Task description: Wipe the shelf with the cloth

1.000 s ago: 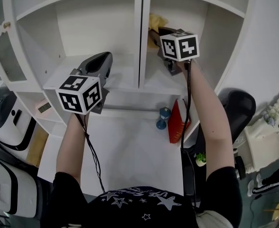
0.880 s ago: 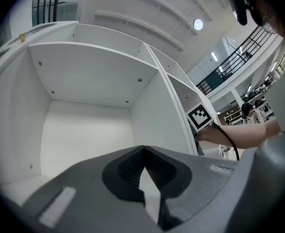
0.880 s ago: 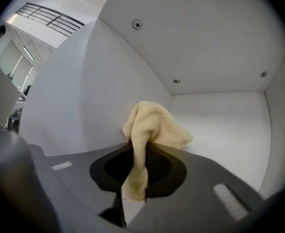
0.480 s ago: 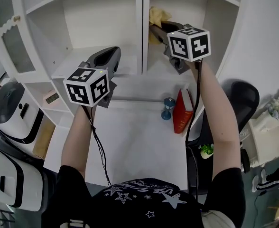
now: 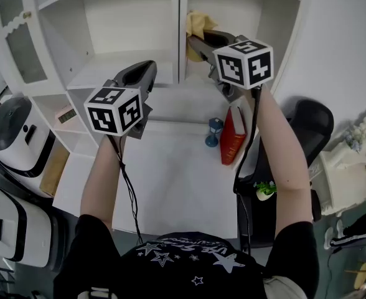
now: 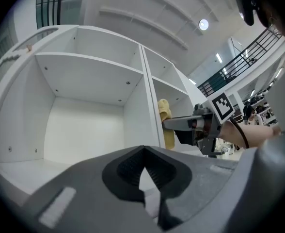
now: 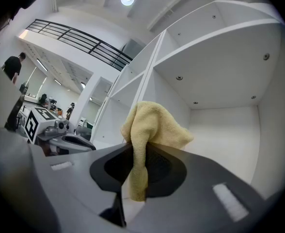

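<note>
White shelf (image 5: 176, 17) faces you. Your left gripper (image 6: 143, 152), jaws closed and empty, sits before its left bay (image 5: 127, 23); your right gripper (image 7: 135, 154) clamps the yellow cloth (image 7: 152, 125) in the right bay (image 5: 245, 5), long axis vertical, loose end hanging down.

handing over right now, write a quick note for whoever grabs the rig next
Grippers: the left gripper has its jaws shut with nothing in them, and is held in front of the left compartment of the white shelf. The right gripper has its jaws shut on the yellow cloth, raised at the right compartment.
Done: the cloth is gripped.
Left: the cloth does not appear pressed on any board, so all the wiping remains.
</note>
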### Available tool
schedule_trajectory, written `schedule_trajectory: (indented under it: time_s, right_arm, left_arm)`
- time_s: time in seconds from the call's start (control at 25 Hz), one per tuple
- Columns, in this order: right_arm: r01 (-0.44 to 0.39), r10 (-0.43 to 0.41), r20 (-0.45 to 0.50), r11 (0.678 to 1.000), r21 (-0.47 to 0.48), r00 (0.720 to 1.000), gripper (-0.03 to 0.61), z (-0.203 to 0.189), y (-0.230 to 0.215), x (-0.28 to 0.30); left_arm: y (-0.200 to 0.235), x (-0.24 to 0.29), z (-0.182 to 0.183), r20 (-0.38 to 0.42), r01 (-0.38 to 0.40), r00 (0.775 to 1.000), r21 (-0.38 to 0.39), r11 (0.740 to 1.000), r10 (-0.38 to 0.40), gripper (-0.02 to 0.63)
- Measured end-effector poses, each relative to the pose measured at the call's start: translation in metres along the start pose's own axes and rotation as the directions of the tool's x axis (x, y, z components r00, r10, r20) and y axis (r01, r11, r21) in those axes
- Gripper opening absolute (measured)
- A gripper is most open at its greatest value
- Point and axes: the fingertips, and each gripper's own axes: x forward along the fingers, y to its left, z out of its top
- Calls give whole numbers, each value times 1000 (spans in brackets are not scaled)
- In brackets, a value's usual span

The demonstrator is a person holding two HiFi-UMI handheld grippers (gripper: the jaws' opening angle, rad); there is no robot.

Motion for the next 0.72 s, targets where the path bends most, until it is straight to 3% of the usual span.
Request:
schedule_trajectory:
  time_s: [0.36,0.52,0.72]
  right_arm:
    - [-21,20,39,999,26,999,81,3,0,-10]
    - [75,-76,18,997,33,997,82,-2,-25,-13]
    - [128,-125,-57,990,52,990,81,-20,-60,-4]
  left_arm:
    - [4,-12,-6,-23,-43,999,-10,999,43,0]
    - [5,-13,-9,-28,-54,998,-8,998,54,0]
    - [2,-12,-12,-38,-64,997,0,998,63,0]
